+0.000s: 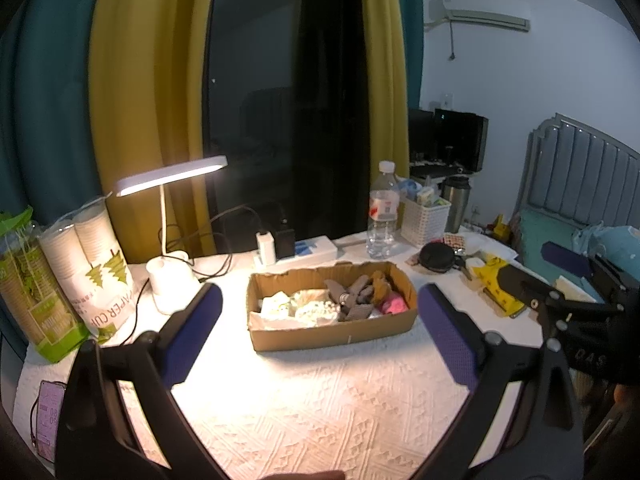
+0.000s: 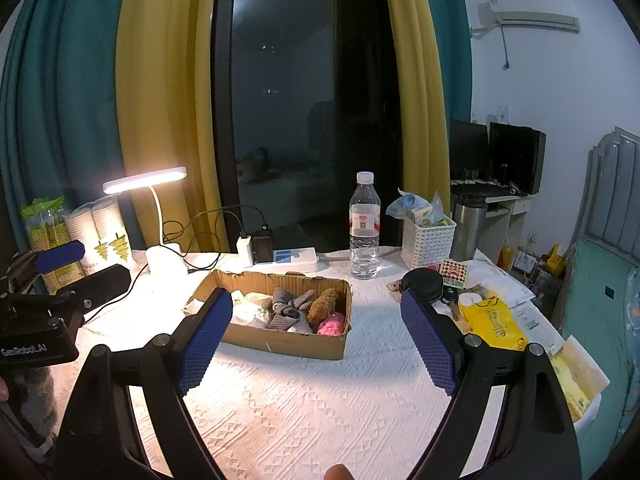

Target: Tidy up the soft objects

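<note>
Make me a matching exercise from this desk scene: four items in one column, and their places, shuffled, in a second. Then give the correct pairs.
Items
1. pink plush toy
2. water bottle
3. desk lamp
4. yellow bag

Places
A. on the tablecloth to the right of the cardboard box
B. inside the cardboard box, at its right end
C. at the table's back left, switched on
D. upright behind the box, beside the white basket

Pairs: 1-B, 2-D, 3-C, 4-A
</note>
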`<act>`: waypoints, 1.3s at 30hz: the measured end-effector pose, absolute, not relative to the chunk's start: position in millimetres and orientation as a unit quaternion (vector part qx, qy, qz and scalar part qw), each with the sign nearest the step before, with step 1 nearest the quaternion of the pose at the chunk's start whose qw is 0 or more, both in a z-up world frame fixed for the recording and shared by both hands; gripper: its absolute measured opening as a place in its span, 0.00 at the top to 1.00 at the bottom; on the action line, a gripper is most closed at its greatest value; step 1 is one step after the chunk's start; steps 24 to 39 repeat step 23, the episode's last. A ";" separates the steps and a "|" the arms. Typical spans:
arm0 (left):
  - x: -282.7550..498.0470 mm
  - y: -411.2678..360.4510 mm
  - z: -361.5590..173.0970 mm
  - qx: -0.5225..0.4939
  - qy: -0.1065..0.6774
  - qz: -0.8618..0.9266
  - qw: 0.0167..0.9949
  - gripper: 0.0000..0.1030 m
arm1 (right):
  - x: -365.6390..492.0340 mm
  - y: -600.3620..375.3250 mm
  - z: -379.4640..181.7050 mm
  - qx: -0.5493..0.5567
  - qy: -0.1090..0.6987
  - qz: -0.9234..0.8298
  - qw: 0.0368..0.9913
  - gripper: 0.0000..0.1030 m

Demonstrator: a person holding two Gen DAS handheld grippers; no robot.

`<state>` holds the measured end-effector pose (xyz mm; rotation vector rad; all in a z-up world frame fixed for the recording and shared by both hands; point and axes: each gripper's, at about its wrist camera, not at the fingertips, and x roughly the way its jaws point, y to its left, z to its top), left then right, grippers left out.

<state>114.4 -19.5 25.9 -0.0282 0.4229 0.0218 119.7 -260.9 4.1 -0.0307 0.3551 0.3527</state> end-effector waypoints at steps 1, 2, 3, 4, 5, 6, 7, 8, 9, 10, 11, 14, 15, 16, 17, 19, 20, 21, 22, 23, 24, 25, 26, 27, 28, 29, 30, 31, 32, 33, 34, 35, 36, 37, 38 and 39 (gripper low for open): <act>114.7 -18.9 26.0 -0.015 0.210 0.011 0.977 0.04 | 119.6 -260.3 3.8 -0.016 0.176 0.174 0.969 0.14; 115.2 -18.5 25.8 -0.015 0.211 0.011 0.977 0.04 | 120.5 -260.3 3.4 -0.015 0.176 0.174 0.969 0.14; 115.7 -17.9 25.6 -0.016 0.211 0.011 0.977 0.04 | 119.9 -260.0 3.6 -0.016 0.176 0.174 0.969 0.14; 115.9 -17.6 25.2 -0.017 0.212 0.012 0.977 0.04 | 120.1 -259.8 3.5 -0.016 0.176 0.175 0.969 0.14; 116.3 -17.1 25.1 -0.018 0.212 0.012 0.977 0.04 | 120.3 -259.8 3.5 -0.016 0.176 0.174 0.969 0.14; 116.5 -17.1 24.7 -0.017 0.212 0.012 0.977 0.04 | 120.2 -259.7 3.4 -0.016 0.176 0.174 0.969 0.14; 116.6 -16.9 24.7 -0.017 0.212 0.011 0.977 0.04 | 120.5 -259.8 3.5 -0.015 0.177 0.174 0.969 0.14; 116.9 -16.4 25.1 -0.017 0.213 0.011 0.977 0.04 | 120.2 -259.9 3.4 -0.014 0.177 0.174 0.969 0.14; 116.8 -16.1 25.0 -0.017 0.213 0.011 0.977 0.04 | 122.2 -259.0 3.6 -0.015 0.178 0.174 0.968 0.14; 116.9 -15.9 25.0 -0.018 0.213 0.011 0.977 0.04 | 122.2 -258.6 3.4 -0.016 0.178 0.174 0.968 0.14; 117.0 -16.4 25.2 -0.017 0.212 0.011 0.977 0.04 | 122.9 -258.4 3.0 -0.016 0.179 0.174 0.968 0.14; 117.7 -15.9 24.7 -0.018 0.212 0.012 0.977 0.04 | 123.3 -258.4 3.2 -0.017 0.179 0.174 0.968 0.14; 118.6 -15.7 24.2 -0.019 0.212 0.012 0.977 0.04 | 123.3 -258.3 3.3 -0.017 0.179 0.174 0.968 0.14; 119.1 -15.4 23.4 -0.019 0.212 0.012 0.977 0.04 | 122.3 -258.1 3.3 -0.018 0.179 0.175 0.968 0.14; 119.7 -15.3 22.7 -0.020 0.213 0.012 0.977 0.04 | 123.1 -258.0 3.4 -0.017 0.179 0.175 0.968 0.14; 119.9 -15.1 22.6 -0.020 0.213 0.012 0.977 0.04 | 125.3 -257.6 2.5 -0.018 0.179 0.175 0.968 0.14; 120.1 -15.4 22.3 -0.019 0.213 0.012 0.977 0.04 | 125.9 -257.2 2.6 -0.018 0.179 0.176 0.968 0.14; 120.6 -15.7 22.0 -0.018 0.213 0.011 0.977 0.04 | 125.4 -257.4 2.4 -0.018 0.180 0.177 0.968 0.14; 121.3 -16.1 21.8 -0.017 0.214 0.010 0.977 0.04 | 125.6 -257.3 2.1 -0.019 0.180 0.177 0.967 0.14; 122.4 -16.2 21.5 -0.016 0.214 0.009 0.977 0.04 | 128.8 -256.7 2.2 -0.019 0.181 0.179 0.967 0.14; 122.4 -16.2 21.5 -0.016 0.214 0.009 0.977 0.04 | 128.8 -256.7 2.2 -0.019 0.181 0.179 0.967 0.14; 122.4 -16.2 21.5 -0.016 0.214 0.009 0.977 0.04 | 128.8 -256.7 2.2 -0.019 0.181 0.179 0.967 0.14; 122.4 -16.2 21.5 -0.016 0.214 0.009 0.977 0.04 | 128.8 -256.7 2.2 -0.019 0.181 0.179 0.967 0.14; 122.4 -16.2 21.5 -0.016 0.214 0.009 0.977 0.04 | 128.8 -256.7 2.2 -0.019 0.181 0.179 0.967 0.14; 122.4 -16.2 21.5 -0.016 0.214 0.009 0.977 0.04 | 128.8 -256.7 2.2 -0.019 0.181 0.179 0.967 0.14; 122.4 -16.2 21.5 -0.016 0.214 0.009 0.977 0.04 | 128.8 -256.7 2.2 -0.019 0.181 0.179 0.967 0.14; 122.4 -16.2 21.5 -0.016 0.214 0.009 0.977 0.04 | 128.8 -256.7 2.2 -0.019 0.181 0.179 0.967 0.14; 122.4 -16.2 21.5 -0.016 0.214 0.009 0.977 0.04 | 128.8 -256.7 2.2 -0.019 0.181 0.179 0.967 0.14; 122.4 -16.2 21.5 -0.016 0.214 0.009 0.977 0.04 | 128.8 -256.7 2.2 -0.019 0.181 0.179 0.967 0.14; 122.4 -16.2 21.5 -0.016 0.214 0.009 0.977 0.04 | 128.8 -256.7 2.2 -0.019 0.181 0.179 0.967 0.14; 122.4 -16.2 21.5 -0.016 0.214 0.009 0.977 0.04 | 128.8 -256.7 2.2 -0.019 0.181 0.179 0.967 0.14; 122.4 -16.2 21.5 -0.016 0.214 0.009 0.977 0.04 | 128.8 -256.7 2.2 -0.019 0.181 0.179 0.967 0.14; 122.4 -16.2 21.5 -0.016 0.214 0.009 0.977 0.04 | 128.8 -256.7 2.2 -0.019 0.181 0.179 0.967 0.14; 122.4 -16.2 21.5 -0.016 0.214 0.009 0.977 0.04 | 128.8 -256.7 2.2 -0.019 0.181 0.179 0.967 0.14; 122.4 -16.2 21.5 -0.016 0.214 0.009 0.977 0.04 | 128.8 -256.7 2.2 -0.019 0.181 0.179 0.967 0.14; 122.4 -16.2 21.5 -0.016 0.214 0.009 0.977 0.04 | 128.8 -256.7 2.2 -0.019 0.181 0.179 0.967 0.14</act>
